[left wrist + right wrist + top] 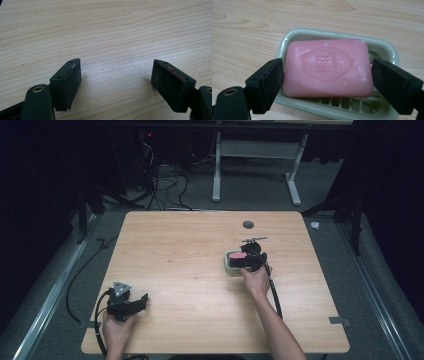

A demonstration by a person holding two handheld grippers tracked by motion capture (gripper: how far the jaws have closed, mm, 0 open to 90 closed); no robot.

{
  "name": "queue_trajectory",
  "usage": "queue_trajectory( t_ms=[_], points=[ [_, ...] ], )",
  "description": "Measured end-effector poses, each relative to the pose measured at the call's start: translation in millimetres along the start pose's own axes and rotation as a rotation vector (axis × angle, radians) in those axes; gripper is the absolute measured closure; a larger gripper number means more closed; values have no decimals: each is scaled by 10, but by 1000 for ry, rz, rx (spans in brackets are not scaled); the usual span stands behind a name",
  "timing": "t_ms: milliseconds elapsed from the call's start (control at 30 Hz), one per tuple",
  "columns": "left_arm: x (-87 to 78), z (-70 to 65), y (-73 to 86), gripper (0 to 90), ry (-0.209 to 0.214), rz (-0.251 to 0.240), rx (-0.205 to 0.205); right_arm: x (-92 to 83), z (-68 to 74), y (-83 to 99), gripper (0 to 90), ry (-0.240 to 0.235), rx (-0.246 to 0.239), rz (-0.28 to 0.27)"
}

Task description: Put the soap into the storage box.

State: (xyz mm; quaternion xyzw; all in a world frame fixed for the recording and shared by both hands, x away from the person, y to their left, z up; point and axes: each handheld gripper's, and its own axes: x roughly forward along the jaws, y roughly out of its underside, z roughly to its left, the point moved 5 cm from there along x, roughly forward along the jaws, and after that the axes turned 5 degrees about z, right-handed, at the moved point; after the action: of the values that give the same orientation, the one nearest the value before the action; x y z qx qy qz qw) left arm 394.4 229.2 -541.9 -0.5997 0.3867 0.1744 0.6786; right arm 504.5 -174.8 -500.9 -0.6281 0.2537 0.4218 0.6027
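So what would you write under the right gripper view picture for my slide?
Right tool closing its jaws on either end of a pink soap bar in a pale green dish.

Wooden table [200, 270], grey floor [250, 185], seemingly dark surroundings.

Pink soap [328, 68], pale green dish [384, 46], black claw [327, 82]

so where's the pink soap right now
The pink soap lies in the green dish, right of the table's centre in the high view, between the right gripper's jaws.
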Motion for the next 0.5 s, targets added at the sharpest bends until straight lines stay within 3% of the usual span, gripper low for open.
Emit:
queue_trajectory(
  t_ms=[500],
  points=[
    [0,0,0,247,0,0,0,-154,-27,-25,122,-10,-29,-60]
  ],
)
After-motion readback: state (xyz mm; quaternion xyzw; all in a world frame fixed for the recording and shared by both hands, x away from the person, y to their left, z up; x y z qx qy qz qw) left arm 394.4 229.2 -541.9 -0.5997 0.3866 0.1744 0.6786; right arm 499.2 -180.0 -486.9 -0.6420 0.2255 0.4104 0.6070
